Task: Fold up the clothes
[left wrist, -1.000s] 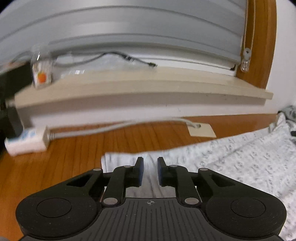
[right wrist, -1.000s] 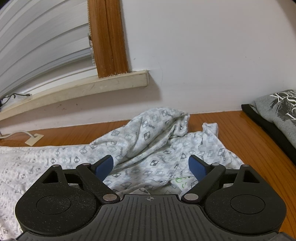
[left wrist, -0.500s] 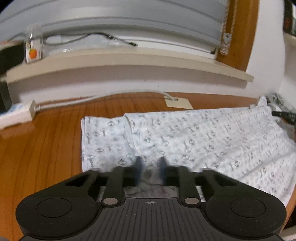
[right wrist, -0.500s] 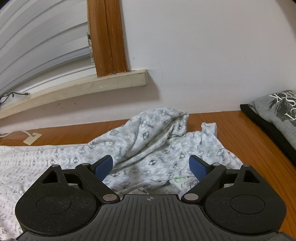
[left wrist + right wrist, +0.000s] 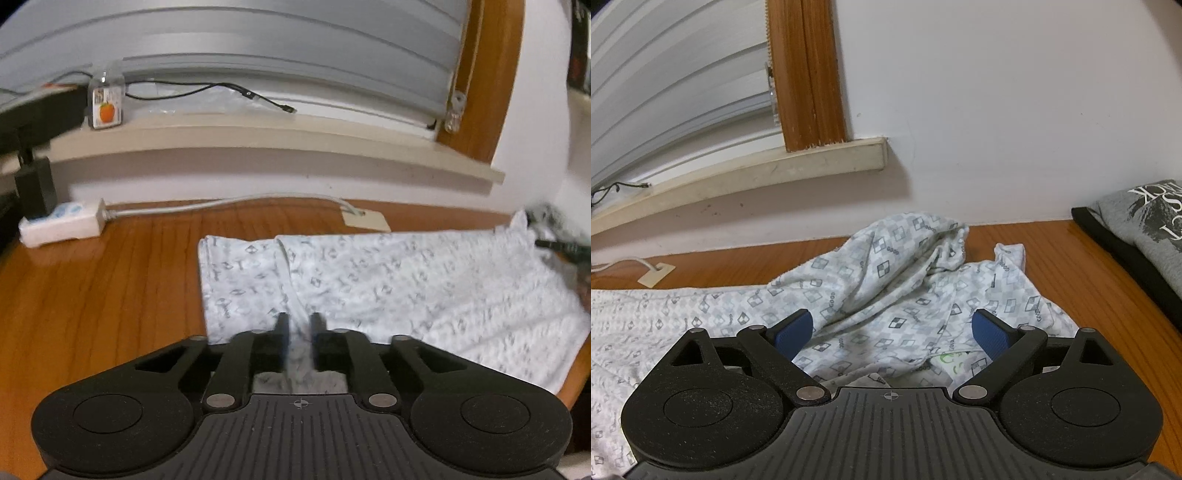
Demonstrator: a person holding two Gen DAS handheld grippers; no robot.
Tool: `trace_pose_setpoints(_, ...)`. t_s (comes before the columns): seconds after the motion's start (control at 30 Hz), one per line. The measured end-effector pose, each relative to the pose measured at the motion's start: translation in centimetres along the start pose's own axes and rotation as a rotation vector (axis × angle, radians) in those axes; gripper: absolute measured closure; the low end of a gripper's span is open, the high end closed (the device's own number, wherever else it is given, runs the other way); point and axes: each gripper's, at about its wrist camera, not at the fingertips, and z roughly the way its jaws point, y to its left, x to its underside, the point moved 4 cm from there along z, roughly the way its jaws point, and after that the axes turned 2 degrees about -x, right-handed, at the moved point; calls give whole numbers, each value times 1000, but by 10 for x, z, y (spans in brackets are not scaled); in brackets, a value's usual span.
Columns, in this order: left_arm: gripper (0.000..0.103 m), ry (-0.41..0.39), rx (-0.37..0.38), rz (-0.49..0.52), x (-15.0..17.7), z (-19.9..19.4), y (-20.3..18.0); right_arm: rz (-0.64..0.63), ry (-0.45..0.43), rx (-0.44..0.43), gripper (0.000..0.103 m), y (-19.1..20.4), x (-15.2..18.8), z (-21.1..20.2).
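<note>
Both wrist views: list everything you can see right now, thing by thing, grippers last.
patterned garment: one, white-grey, spread on table, bunched at right end
table: one, orange-brown wood
grey printed shirt: one, on black cloth, table's right edge
power strip: one, white, table's left rear
small bottle: one, clear with orange label, on windowsill
black cable: one, on windowsill
left gripper: black, jaws opening, fabric between them
right gripper: black, blue pads, open over the bunched end

Patterned garment (image 5: 388,280) lies spread on the surface (image 5: 103,295), its bunched end (image 5: 905,266) toward the right; power strip (image 5: 61,223) sits at far left by the wall; windowsill (image 5: 258,136) runs behind, bearing a small bottle (image 5: 105,99); folded shirts (image 5: 1137,221) lie far right.
</note>
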Motion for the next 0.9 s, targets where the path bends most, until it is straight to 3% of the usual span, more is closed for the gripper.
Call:
trace_pose_setpoints(0.07, 72, -1, 7, -4, -2, 6, -2, 1, -1, -1, 10, 0, 0, 0)
trace_pose_setpoints(0.3, 72, 21, 57, -10, 0, 23, -11, 4, -3, -5, 10, 0, 0, -1)
trace_pose_setpoints(0.37, 78, 25, 53, 7, 1, 26, -14, 6, -4, -5, 10, 0, 0, -1)
trace_pose_setpoints(0.4, 93, 28, 50, 18, 2, 27, -15, 7, -4, -5, 10, 0, 1, -1)
trace_pose_setpoints(0.43, 98, 22, 41, 30, 1, 27, -16, 7, -4, -4, 10, 0, 1, -1)
trace_pose_setpoints(0.6, 98, -80, 38, 13, -13, -10, -15, 11, -5, -4, 10, 1, 1, -2)
trace_pose_setpoints(0.67, 99, -54, 20, 28, -13, -15, -14, 9, -4, -5, 10, 1, 1, -1)
trace_pose_setpoints(0.77, 87, -7, -24, 64, -9, -10, -11, 6, -4, -7, 10, 1, 0, -1)
trace_pose_setpoints(0.87, 71, -22, -39, 66, -17, -5, -11, 4, -5, -9, 10, 1, 0, -1)
trace_pose_setpoints(0.9, 60, -27, -30, 74, -22, -1, -14, 3, -4, -10, 10, 2, 0, -1)
